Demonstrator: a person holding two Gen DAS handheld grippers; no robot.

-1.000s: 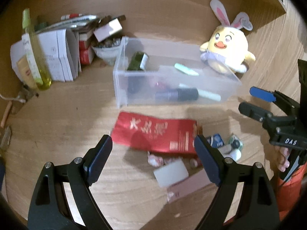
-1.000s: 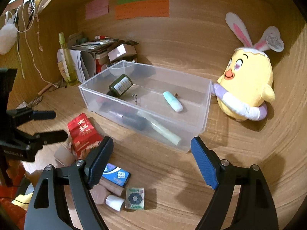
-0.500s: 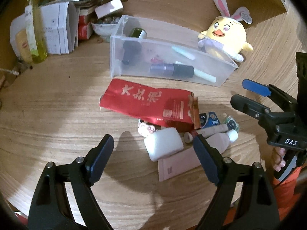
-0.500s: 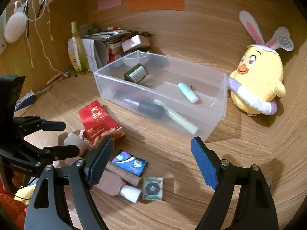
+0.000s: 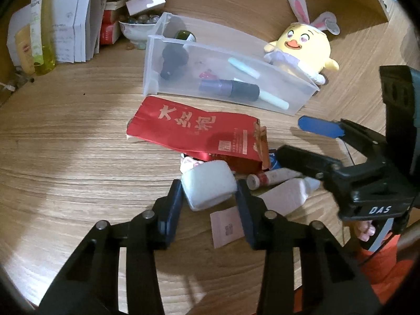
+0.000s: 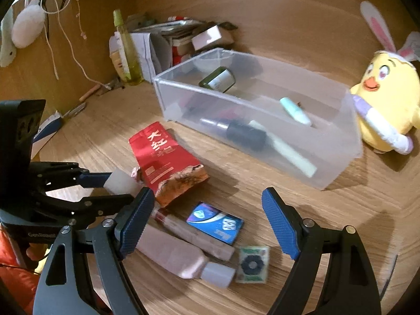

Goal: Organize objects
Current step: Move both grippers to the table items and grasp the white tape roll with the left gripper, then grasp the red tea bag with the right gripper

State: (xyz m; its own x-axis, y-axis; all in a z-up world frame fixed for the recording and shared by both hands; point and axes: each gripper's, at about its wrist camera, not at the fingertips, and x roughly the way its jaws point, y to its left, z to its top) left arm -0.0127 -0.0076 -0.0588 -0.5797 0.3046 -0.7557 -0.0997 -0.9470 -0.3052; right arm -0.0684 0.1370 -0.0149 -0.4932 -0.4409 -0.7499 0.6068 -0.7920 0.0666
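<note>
My left gripper [image 5: 210,197] is low over the wooden desk and its jaws are closing. A white block [image 5: 208,183] sits between them, and both pads touch its sides. The right wrist view shows the same grip on the white block [image 6: 119,183]. A red tea pouch [image 5: 197,131] lies just behind it. My right gripper [image 6: 207,210] is open and empty. It hovers over a blue card box [image 6: 215,225], a tube [image 6: 194,236], a pink bottle [image 6: 173,256] and a small green packet [image 6: 253,263]. Beyond them stands a clear bin [image 6: 338,162] that holds several cosmetics.
A yellow plush chick [image 6: 386,105] sits right of the bin. Papers, boxes, a bowl of marbles [image 5: 139,26] and a yellow-green bottle [image 5: 42,26] crowd the back left corner. A pink card [image 5: 227,227] lies under my left fingers. Wooden walls enclose the desk.
My left gripper came down and forward to the white block, and its jaws narrowed from wide open onto it. My right gripper moved closer over the small items in front of the bin.
</note>
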